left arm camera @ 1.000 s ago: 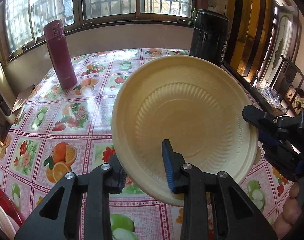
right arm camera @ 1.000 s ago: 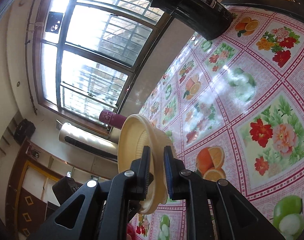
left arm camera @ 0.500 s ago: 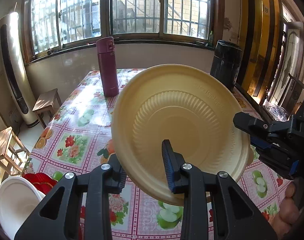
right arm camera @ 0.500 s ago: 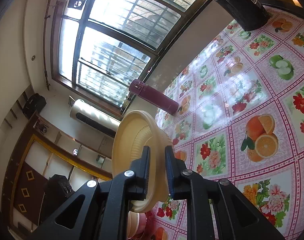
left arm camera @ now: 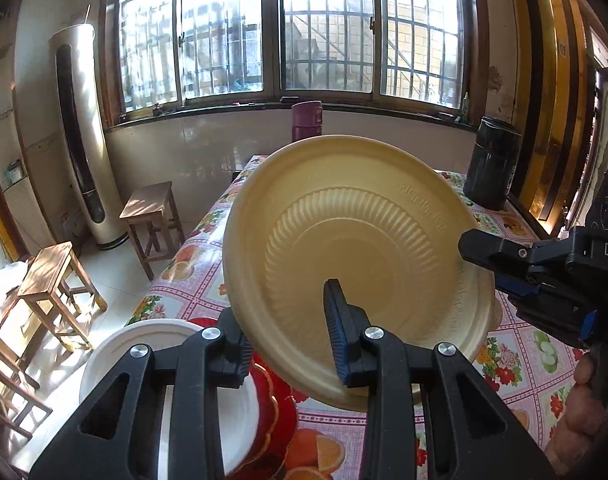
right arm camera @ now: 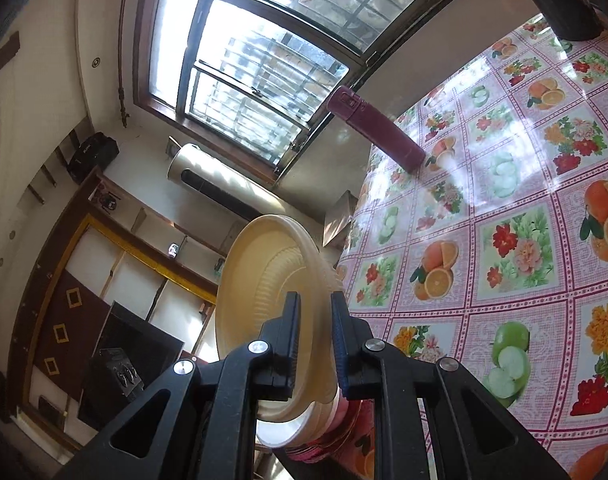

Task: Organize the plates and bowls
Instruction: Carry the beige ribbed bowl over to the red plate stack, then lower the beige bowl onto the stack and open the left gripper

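A cream yellow plastic plate (left arm camera: 356, 264) hangs tilted above the table. My left gripper (left arm camera: 288, 340) grips its near rim, one finger behind and one inside. My right gripper (left arm camera: 516, 268) comes in from the right and pinches the plate's right rim; in the right wrist view it (right arm camera: 315, 336) is shut on the plate (right arm camera: 260, 284) edge-on. Below the plate a white plate (left arm camera: 144, 360) lies on a red plate (left arm camera: 276, 400) at the table's near left corner. The stack also shows in the right wrist view (right arm camera: 304, 436).
The table has a fruit-print cloth (left arm camera: 516, 364). A maroon flask (left arm camera: 306, 120) stands at the far edge and a black canister (left arm camera: 490, 168) at the far right. Wooden stools (left arm camera: 152, 216) and a tall air conditioner (left arm camera: 80, 140) stand on the floor to the left.
Both grippers have carried the yellow plate to the left, over the table's near left corner. The white and red plates have come into fuller view beneath it.
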Available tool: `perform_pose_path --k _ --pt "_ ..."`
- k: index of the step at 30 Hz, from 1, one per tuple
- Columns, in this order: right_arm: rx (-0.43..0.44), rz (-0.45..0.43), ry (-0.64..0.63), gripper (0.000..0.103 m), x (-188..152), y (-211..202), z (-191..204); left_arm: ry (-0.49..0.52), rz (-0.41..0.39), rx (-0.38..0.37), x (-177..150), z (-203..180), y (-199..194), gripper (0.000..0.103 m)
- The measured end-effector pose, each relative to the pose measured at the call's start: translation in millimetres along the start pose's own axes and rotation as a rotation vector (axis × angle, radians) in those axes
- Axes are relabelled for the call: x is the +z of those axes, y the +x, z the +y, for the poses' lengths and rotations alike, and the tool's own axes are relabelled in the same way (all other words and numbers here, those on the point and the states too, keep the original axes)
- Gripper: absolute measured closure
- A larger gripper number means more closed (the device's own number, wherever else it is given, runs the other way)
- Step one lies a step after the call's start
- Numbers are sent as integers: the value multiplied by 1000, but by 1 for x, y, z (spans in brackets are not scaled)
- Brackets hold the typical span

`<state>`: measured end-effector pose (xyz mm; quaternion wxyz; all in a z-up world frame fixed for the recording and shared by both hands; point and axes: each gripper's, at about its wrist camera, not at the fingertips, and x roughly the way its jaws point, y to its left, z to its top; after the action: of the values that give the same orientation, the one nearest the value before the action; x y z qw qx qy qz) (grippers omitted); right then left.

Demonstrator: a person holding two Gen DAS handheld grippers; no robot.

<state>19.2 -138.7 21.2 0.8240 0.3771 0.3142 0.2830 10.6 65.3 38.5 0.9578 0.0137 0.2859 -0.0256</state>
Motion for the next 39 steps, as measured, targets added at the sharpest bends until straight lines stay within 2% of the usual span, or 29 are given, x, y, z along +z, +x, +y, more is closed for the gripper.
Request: perform_pose_path --k 11,17,25,31,35,36,38,39 --pt "73 190 -51 86 -49 62 40 -18 14 131 -32 58 -31 74" --pt "70 268 -78 86 -70 87 50 -38 67 157 -47 74 -26 73" --pt "10 329 -74 86 -84 115 36 -90 173 141 -66 89 -1 73" --pt "-12 351 -70 86 -88 126 28 -106 197 132 -73 95 3 72" --pt "-46 331 -109 86 -88 128 29 -115 203 114 -75 100 4 71" --pt "-63 321 -133 85 -88 128 30 -110 198 120 -74 100 3 68" --pt "-97 300 -177 81 -86 125 33 -94 176 155 -74 99 -2 54" --pt "-99 292 -185 77 -84 123 33 -78 150 186 -74 99 -6 42"
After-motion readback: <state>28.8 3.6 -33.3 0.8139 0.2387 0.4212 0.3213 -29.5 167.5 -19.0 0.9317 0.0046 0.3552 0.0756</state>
